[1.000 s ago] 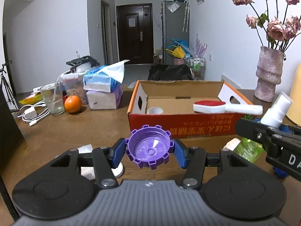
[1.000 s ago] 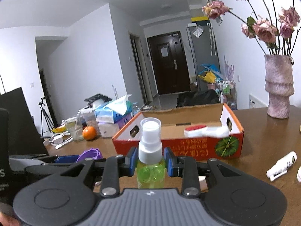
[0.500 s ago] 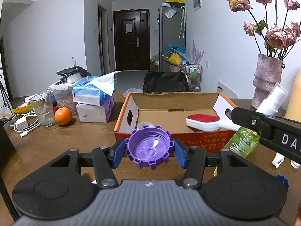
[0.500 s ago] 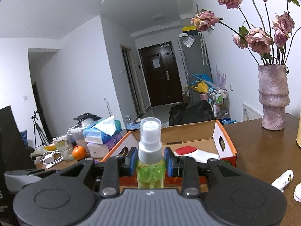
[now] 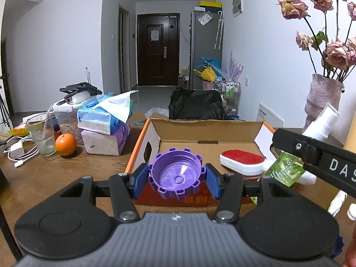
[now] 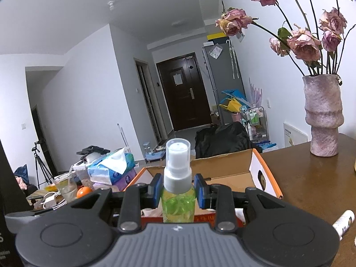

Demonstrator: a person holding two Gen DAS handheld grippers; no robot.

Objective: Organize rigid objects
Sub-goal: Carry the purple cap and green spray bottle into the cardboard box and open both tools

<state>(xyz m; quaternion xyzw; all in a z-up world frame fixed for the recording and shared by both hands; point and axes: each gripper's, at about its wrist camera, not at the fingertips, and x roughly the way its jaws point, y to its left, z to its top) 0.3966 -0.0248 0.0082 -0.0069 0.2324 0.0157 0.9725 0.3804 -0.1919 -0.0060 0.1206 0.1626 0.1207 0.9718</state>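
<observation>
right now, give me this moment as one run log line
left tool: shut on purple cap | right tool: shut on green spray bottle | cardboard box: open, red brush inside | phase: carrying both toward box

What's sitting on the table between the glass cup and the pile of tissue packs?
An orange. In the left wrist view it rests on the table between the glass cup and the tissue packs.

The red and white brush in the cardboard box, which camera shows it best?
The left wrist view: the red and white brush lies in plain sight inside the cardboard box, only its handle end hidden behind the spray bottle. The right wrist view hides it behind the right gripper.
</observation>
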